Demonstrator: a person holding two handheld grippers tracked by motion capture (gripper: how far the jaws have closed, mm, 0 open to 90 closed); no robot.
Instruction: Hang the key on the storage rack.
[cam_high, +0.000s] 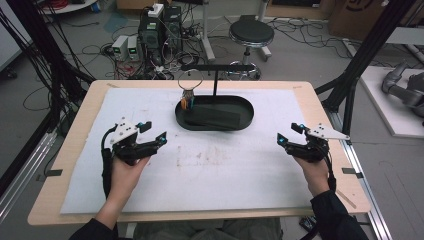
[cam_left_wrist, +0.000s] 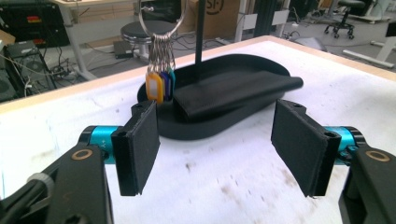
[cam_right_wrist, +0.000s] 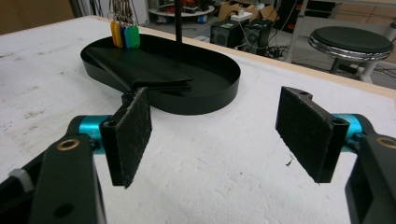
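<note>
A black oval tray sits at the middle back of the white mat, with a black T-shaped stand rising from it. A large key ring with coloured tags hangs from the stand's left end; the ring and tags also appear in the left gripper view, and the tags in the right gripper view. A folded black wallet-like item lies in the tray. My left gripper rests open on the mat at the left. My right gripper rests open at the right. Both hold nothing.
The white mat covers a wooden table. A round stool, computer boxes and many cables stand on the floor beyond the table. Black frame posts rise at the right.
</note>
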